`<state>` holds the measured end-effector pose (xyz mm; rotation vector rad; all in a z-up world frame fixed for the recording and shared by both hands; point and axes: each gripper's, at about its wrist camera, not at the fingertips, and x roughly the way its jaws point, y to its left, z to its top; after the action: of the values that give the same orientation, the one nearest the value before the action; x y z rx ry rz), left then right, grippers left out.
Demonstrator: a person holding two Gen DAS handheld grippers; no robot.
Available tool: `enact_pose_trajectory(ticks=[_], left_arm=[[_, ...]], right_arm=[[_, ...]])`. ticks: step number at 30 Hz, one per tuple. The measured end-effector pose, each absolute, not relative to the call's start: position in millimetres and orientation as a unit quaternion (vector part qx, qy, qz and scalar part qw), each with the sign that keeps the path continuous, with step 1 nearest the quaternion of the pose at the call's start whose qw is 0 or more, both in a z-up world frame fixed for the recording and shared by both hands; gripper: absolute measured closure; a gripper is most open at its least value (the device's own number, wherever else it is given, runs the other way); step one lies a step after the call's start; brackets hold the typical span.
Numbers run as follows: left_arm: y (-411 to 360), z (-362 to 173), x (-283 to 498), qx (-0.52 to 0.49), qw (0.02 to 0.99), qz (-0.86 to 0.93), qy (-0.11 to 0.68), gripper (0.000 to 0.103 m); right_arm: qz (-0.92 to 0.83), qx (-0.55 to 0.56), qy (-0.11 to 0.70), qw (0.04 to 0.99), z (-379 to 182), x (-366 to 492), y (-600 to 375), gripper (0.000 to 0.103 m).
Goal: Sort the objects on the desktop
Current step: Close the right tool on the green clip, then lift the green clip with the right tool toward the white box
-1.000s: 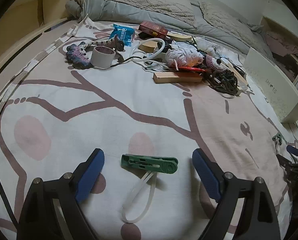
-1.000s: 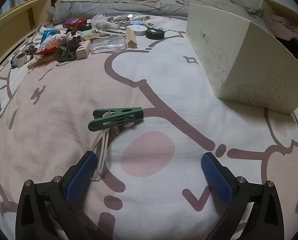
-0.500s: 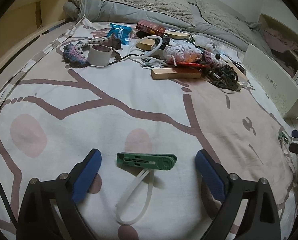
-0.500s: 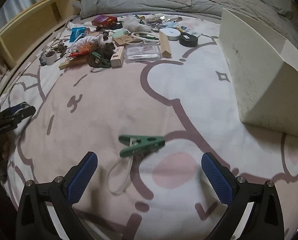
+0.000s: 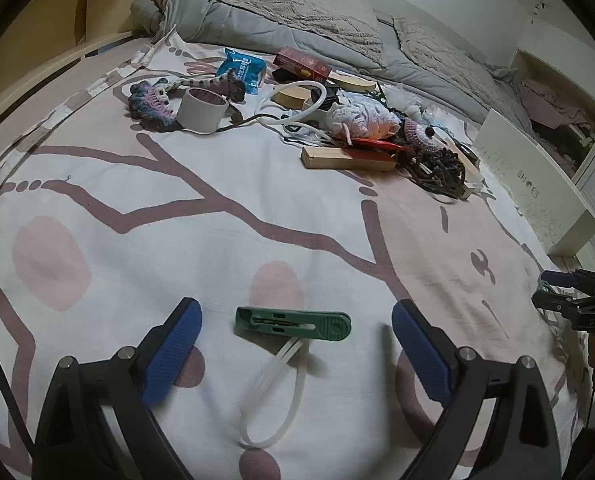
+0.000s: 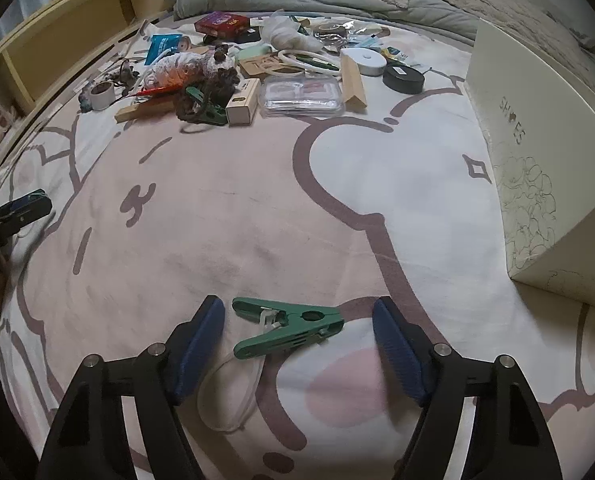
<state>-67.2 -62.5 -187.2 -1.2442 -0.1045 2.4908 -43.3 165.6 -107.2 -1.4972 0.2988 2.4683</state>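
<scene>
The left gripper [image 5: 293, 344] hangs low over the bedspread [image 5: 201, 240] with its blue pads spread wide and nothing in their hold. A green clip [image 5: 293, 322] lies flat between the pads, clear of both, and its white loop [image 5: 275, 392] trails back toward the camera.

To the right, the right gripper [image 6: 297, 344] is over a second green clip [image 6: 287, 326], which lies on its side between the blue pads. The jaws are closing around it, but neither pad touches it yet. Its white loop [image 6: 229, 396] lies beside the left finger.

The surface is a white and pink bedspread printed with brown outlines. Further back, a heap of small things lies across it: a tape roll [image 5: 201, 110], a blue packet [image 5: 243, 69], a red box [image 5: 302, 65], a wooden block [image 5: 347, 159], a clear case [image 6: 302, 98] and a black round tin [image 6: 403, 79]. At the right stands a cream shoebox [image 6: 537, 184]. Grey bedding [image 5: 297, 20] runs along the back, and yellow shelves [image 6: 69, 40] line the left side.
</scene>
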Motion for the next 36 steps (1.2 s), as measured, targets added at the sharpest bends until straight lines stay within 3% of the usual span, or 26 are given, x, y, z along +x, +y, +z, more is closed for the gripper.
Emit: enact_pose_trajectory(ticks=[1, 3, 6, 14, 18, 26, 36], left_arm=[[-62.6, -187.0, -67.2, -0.439, 0.177, 0.88, -0.037, 0.006], [-62.6, -186.9, -67.0, -0.438, 0.176, 0.881, -0.039, 0.006], [-63.4, -186.6, -66.9, -0.435, 0.173, 0.882, -0.042, 0.006], [-78.7, -184.6, -67.9, -0.425, 0.173, 0.884, -0.087, 0.021], [-78.6, -183.8, -68.1, -0.424, 0.17, 0.885, -0.088, 0.024], [-80.9, -183.6, -65.5, -0.425, 0.185, 0.881, -0.097, 0.045], [-67.3, -183.0, -56.6, -0.428, 0.181, 0.883, -0.062, 0.049]], right_arm=[[0.845, -0.511, 0.105, 0.118, -107.1, -42.9, 165.9, 0.032], [0.846, -0.508, 0.11, 0.117, -106.6, -42.4, 166.8, 0.049], [0.85, -0.495, 0.128, 0.126, -105.2, -39.5, 167.7, 0.049], [0.848, -0.488, 0.152, 0.136, -109.1, -39.8, 166.5, 0.049], [0.847, -0.488, 0.159, 0.137, -110.4, -40.1, 167.7, 0.049], [0.847, -0.486, 0.164, 0.138, -111.4, -40.3, 168.0, 0.049], [0.848, -0.485, 0.16, 0.138, -112.4, -40.7, 167.4, 0.049]])
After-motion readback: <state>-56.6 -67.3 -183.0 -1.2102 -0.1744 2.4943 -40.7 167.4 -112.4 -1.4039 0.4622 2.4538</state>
